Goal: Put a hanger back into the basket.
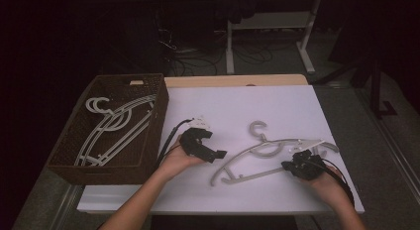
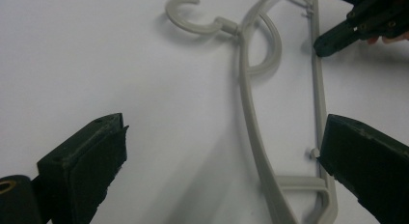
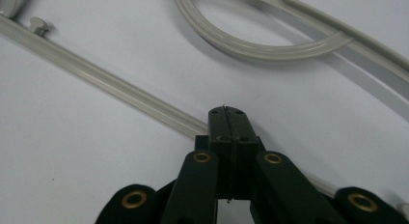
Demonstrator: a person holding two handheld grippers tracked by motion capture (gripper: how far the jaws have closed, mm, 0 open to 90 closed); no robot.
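1. The right gripper [image 1: 286,165] has its jaws clenched, empty, resting above the lower bar of the grey hanger [image 1: 257,160].
2. The hanger lies flat on the white desk [image 1: 237,106].
3. The left gripper [image 1: 221,154] is released, just beside the hanger.
4. A wicker basket [image 1: 159,116] with hangers stands far left.

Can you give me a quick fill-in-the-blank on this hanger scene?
1. The hanger lies on the white ___.
2. The left hand-held gripper has its jaws ___.
3. The right hand-held gripper has its jaws ___.
4. More hangers lie inside the wicker ___.

Missing words: table; open; shut; basket
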